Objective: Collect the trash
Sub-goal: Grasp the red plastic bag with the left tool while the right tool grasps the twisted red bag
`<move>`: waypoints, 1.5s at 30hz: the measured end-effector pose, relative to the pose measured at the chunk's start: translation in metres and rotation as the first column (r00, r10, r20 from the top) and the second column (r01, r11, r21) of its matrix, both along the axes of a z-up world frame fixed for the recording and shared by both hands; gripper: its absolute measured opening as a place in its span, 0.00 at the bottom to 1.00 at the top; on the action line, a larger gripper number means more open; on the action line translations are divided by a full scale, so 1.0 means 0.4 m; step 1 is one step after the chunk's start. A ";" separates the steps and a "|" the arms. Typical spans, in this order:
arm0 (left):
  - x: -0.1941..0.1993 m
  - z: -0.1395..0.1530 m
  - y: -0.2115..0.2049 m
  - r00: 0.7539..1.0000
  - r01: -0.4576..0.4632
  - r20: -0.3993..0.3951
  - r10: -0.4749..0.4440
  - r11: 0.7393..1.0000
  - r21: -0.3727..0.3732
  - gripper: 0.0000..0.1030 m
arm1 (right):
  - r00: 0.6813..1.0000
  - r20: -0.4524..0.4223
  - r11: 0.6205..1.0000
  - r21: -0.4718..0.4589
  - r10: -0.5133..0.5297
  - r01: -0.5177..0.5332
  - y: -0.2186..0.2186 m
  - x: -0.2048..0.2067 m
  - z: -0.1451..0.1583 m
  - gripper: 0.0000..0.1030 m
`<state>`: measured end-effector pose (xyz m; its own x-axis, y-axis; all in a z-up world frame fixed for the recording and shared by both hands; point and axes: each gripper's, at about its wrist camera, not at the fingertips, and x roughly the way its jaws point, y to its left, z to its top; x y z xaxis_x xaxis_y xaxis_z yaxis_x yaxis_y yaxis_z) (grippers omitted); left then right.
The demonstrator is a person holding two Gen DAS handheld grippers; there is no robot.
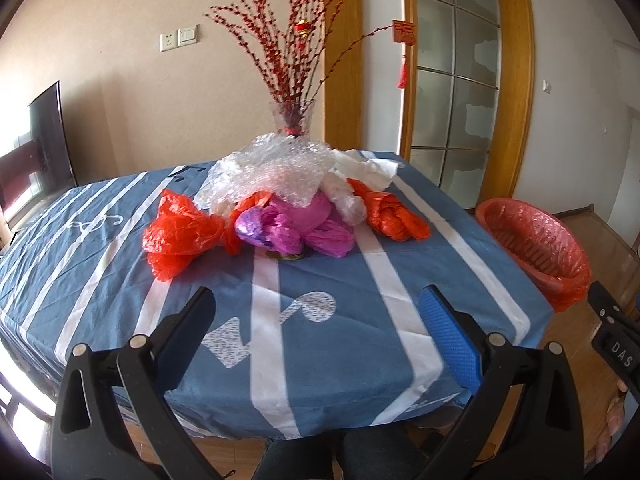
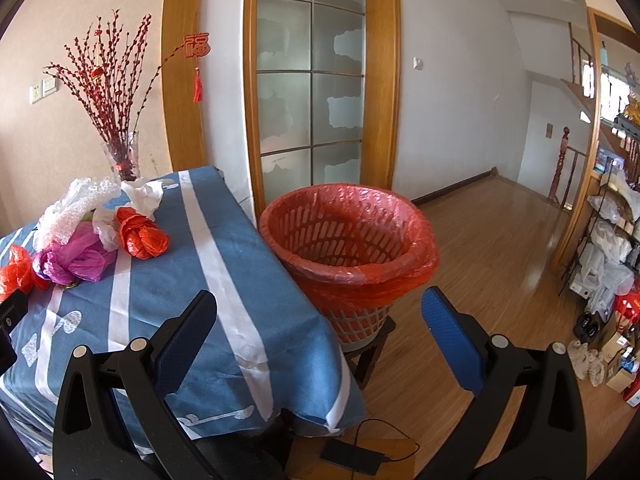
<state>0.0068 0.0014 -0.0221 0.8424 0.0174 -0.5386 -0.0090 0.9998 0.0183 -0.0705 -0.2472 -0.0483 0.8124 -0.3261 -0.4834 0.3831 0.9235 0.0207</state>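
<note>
Trash pile point(image 1: 276, 200), centre frame on the blue striped surface point(image 1: 340, 280): crumpled plastic bags and bubble wrap, judged light, soft, slippery, best pinched at bunched folds; both tongs point(image 1: 316, 320) point(image 2: 320, 320) held open, empty.

Bare tablecloth point(image 1: 320, 280) lies ahead of the left tongs point(image 1: 316, 312); beyond it, bags point(image 1: 280, 216) (vase point(image 1: 294, 118) behind) block passage

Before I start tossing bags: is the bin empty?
Empty as far as visible: the bin shows only its red liner and bare slotted walls; its bottom is hidden.
</note>
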 end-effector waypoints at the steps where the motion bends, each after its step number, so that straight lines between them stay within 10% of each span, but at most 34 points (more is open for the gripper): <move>1: 0.007 -0.003 0.013 1.000 -0.009 -0.007 0.009 1.000 -0.005 0.96 | 1.000 -0.003 1.000 0.002 0.008 -0.008 0.003 0.004 -0.001 0.98; 20: 0.197 -0.022 0.396 0.962 -0.272 -0.051 0.269 0.959 -0.074 0.96 | 0.938 -0.064 0.937 0.116 0.340 -0.331 0.197 0.395 0.022 0.92; 39: 0.406 -0.097 0.458 0.956 -0.220 -0.210 0.203 0.974 -0.062 0.96 | 0.839 -0.266 0.878 0.219 0.474 -0.426 0.301 0.643 -0.092 0.63; 45: 0.439 -0.138 0.475 0.945 -0.195 -0.295 0.142 0.968 -0.160 0.70 | 0.833 -0.260 0.870 0.219 0.489 -0.442 0.305 0.639 -0.092 0.53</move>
<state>0.1822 0.1915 -0.0775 0.6509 0.0243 -0.7587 -0.1990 0.9700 -0.1397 0.1853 -0.1252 -0.0851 0.6595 0.1459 -0.7374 -0.0827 0.9891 0.1217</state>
